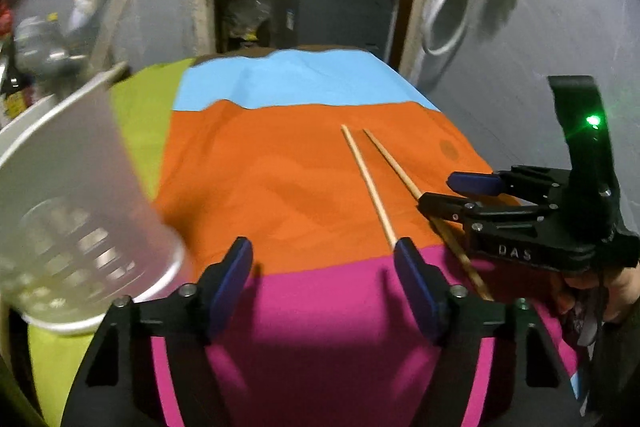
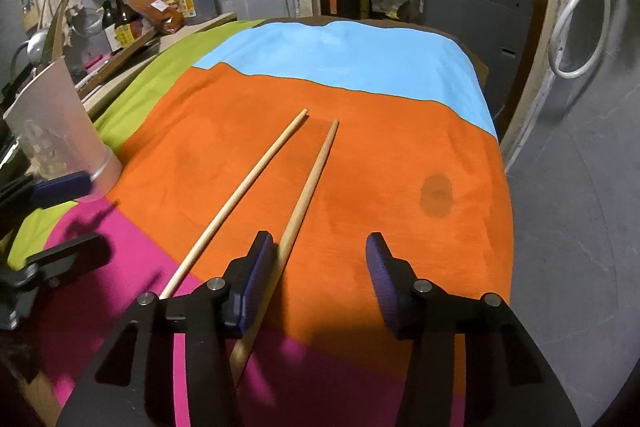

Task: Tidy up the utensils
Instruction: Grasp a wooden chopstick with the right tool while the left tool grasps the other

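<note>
My right gripper (image 2: 320, 267) hangs low over the two chopsticks (image 2: 240, 195), jaws apart and holding nothing.

The right chopstick (image 2: 308, 187) runs just beside my right gripper's left pad, passing under it; whether they touch I cannot tell. The left chopstick (image 2: 236, 199) lies outside the jaws. Both lie on the orange band of the cloth (image 2: 400, 155), their near ends reaching the pink band. My left gripper (image 1: 324, 267) is also partly open and empty, over the pink band. A white slotted holder (image 1: 76, 211) stands at the cloth's left edge on the green band, just beside my left gripper.
</note>
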`<state>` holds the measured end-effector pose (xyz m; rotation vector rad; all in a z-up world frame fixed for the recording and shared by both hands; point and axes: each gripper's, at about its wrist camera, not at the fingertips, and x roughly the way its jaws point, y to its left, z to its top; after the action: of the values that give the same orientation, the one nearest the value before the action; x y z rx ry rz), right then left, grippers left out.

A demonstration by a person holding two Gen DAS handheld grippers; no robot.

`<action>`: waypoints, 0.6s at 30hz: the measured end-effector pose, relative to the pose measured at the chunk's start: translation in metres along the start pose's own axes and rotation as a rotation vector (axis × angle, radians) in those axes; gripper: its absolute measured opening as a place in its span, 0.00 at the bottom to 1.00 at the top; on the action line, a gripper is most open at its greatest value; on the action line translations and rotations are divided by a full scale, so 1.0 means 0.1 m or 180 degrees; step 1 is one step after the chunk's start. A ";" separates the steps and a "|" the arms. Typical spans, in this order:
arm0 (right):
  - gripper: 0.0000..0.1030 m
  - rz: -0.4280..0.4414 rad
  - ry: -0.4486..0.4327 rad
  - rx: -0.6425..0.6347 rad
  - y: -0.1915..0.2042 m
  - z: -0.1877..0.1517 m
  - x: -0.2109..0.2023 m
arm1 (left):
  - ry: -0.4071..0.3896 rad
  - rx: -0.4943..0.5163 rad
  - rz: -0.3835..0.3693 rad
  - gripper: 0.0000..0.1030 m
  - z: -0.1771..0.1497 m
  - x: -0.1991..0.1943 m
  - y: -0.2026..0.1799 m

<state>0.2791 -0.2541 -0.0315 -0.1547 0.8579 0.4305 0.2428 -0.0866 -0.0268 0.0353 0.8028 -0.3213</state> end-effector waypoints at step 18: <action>0.11 -0.0076 0.0104 -0.0092 -0.13 0.10 0.12 | 0.0300 -0.0244 -0.0365 0.41 0.33 0.49 0.09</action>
<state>0.2981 -0.2595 -0.0348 -0.1989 0.8815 0.4189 0.3005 -0.0959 -0.0402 -0.0681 0.9120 -0.3993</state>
